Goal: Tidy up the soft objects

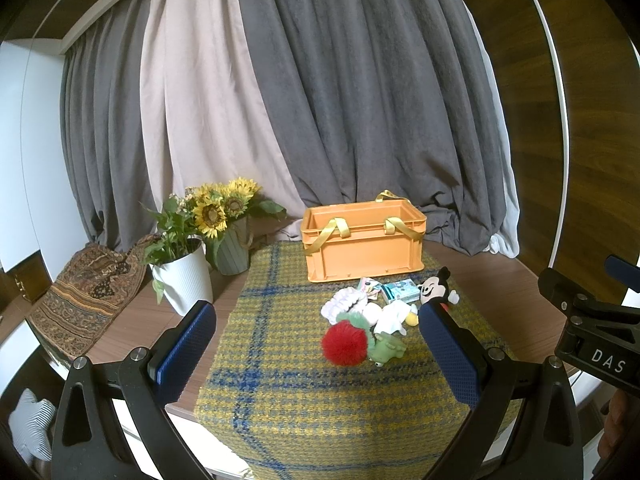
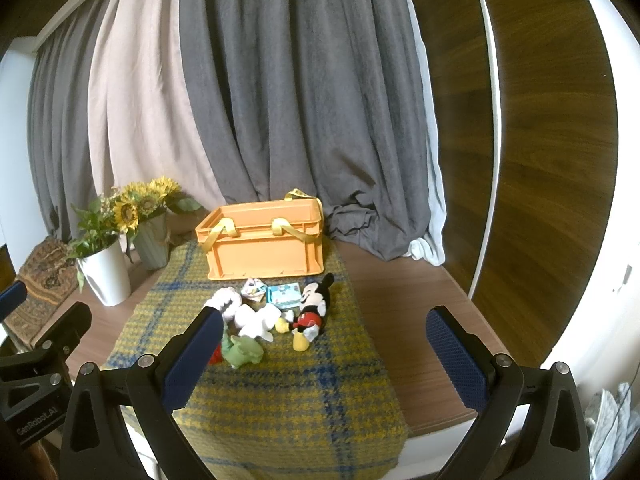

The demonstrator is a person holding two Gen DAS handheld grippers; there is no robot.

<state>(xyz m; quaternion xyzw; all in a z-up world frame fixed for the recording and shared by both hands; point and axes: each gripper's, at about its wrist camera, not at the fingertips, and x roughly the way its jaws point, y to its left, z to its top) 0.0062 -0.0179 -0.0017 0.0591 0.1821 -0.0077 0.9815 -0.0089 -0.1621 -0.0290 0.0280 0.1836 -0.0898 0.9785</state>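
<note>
Nearest, the plaid cloth (image 1: 280, 380) hangs over the table's (image 2: 420, 344) front edge, and its near half is bare. Bare wood runs down the right side of the table to the wood-panel wall (image 2: 560, 160); on the left, a narrower strip of wood shows between the cloth and the pots.

The left gripper (image 1: 316, 350) hovers over the near cloth with its jaws spread wide, holding nothing and touching nothing. The right gripper (image 2: 324, 350) is likewise wide open and empty, above the cloth's right half.

The toys lie in a loose pile at mid-cloth, right of centre. Closest are a red pompom (image 1: 345, 343) and a green plush (image 2: 242, 352), touching. Behind them sit white soft pieces (image 2: 256, 320) and a white scrunchie (image 1: 344, 302). The mouse doll (image 2: 314, 312) lies on its back at the pile's right, long axis running near to far, head toward the crate and yellow feet toward the grippers. A small blue packet (image 2: 283, 295) lies just beside its head.

Beyond the pile, near it but apart, the orange crate (image 1: 362, 246) stands upright and open, long side across, yellow straps draped over its rim. Left of it are a white pot (image 1: 186, 276) and sunflowers (image 1: 220, 204), with a patterned cushion (image 1: 88, 292) further left. Curtains (image 1: 320, 100) close off the back.
</note>
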